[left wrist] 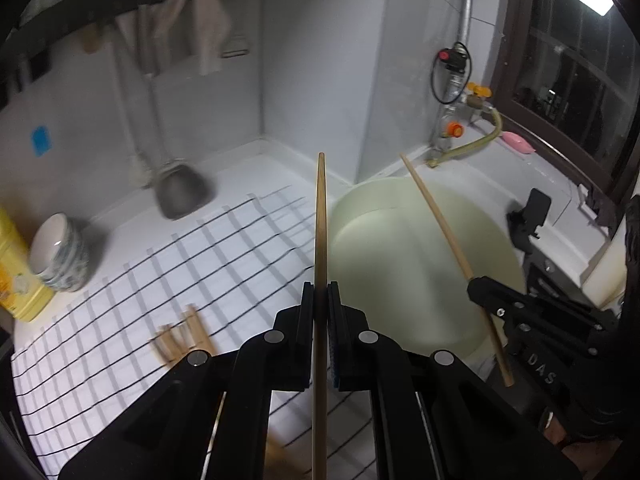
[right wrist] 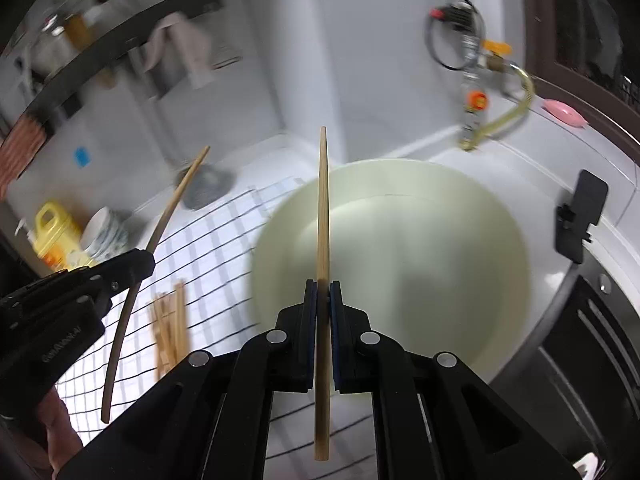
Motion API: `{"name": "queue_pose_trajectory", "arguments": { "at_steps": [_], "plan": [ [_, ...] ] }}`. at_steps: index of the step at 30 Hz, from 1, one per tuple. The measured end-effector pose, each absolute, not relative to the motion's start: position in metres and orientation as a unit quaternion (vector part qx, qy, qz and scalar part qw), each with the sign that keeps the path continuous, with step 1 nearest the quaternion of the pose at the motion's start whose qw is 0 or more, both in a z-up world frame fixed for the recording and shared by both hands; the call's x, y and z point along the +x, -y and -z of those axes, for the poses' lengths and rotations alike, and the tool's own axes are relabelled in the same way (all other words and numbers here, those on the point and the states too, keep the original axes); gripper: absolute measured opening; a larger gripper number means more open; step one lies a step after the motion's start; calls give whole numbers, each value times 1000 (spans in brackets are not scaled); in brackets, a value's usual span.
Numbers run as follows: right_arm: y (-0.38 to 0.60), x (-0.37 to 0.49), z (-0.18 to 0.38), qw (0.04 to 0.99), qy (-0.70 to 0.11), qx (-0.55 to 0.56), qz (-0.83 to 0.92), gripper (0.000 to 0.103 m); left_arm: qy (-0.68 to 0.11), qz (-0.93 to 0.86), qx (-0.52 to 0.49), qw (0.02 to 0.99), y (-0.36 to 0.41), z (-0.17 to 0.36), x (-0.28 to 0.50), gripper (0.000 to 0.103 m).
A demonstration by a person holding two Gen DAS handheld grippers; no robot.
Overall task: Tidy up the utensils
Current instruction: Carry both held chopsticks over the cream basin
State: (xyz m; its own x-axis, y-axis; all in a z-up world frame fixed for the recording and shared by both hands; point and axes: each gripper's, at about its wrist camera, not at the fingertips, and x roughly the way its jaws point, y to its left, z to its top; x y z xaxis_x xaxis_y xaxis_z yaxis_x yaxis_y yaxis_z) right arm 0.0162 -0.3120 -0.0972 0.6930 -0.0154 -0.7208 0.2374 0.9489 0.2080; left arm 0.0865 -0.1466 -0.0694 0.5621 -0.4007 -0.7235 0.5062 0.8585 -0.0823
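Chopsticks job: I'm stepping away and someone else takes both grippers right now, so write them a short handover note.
Left gripper: shut on one chopstick, held above the checked cloth.
Right gripper: shut on a second chopstick, over the pale basin.
Loose chopsticks lie in a small pile on the cloth, beside the basin.
Done: two chopsticks picked up, one per gripper.
Left: set these two down where they belong, then gather the pile. Where they go is not visible.

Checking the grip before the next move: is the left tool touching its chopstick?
Touching. In the left wrist view the left tool has both jaws shut against the chopstick, no gap showing.
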Motion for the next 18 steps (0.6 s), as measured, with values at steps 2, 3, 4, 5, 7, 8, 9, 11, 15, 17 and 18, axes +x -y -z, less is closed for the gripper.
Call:
{"name": "queue_pose_trajectory", "arguments": {
  "at_steps": [2, 3, 4, 5, 7, 8, 9, 11, 15, 17, 18],
  "plan": [
    [333, 18, 100, 907, -388, 143, 77, 6, -395, 268, 65, 876, 172, 70, 91, 7],
    [344, 21, 103, 905, -392, 144, 79, 6, -397, 273, 65, 874, 189, 71, 94, 7],
    [354, 24, 107, 902, -397, 147, 80, 6, -398, 278, 69, 872, 204, 73, 96, 7],
    [362, 27, 111, 899, -403, 151, 80, 6, -400, 282, 71, 869, 214, 75, 99, 7],
    [378, 34, 122, 892, -416, 159, 79, 6, -415, 291, 73, 859, 241, 85, 106, 7],
    [386, 38, 129, 888, -424, 164, 77, 6, -421, 294, 72, 855, 250, 90, 107, 7],
    [390, 41, 134, 884, -429, 167, 77, 6, -434, 294, 71, 849, 262, 98, 113, 7],
    [401, 49, 145, 876, -442, 177, 73, 6, -448, 288, 73, 843, 276, 110, 120, 7],
    [410, 59, 161, 864, -463, 187, 69, 6, -472, 273, 72, 835, 288, 132, 134, 7],
    [414, 65, 170, 857, -472, 193, 66, 6, -482, 267, 75, 831, 293, 143, 139, 7],
    [415, 66, 172, 855, -475, 196, 66, 6, -486, 266, 77, 829, 296, 147, 142, 7]
  ]
}}
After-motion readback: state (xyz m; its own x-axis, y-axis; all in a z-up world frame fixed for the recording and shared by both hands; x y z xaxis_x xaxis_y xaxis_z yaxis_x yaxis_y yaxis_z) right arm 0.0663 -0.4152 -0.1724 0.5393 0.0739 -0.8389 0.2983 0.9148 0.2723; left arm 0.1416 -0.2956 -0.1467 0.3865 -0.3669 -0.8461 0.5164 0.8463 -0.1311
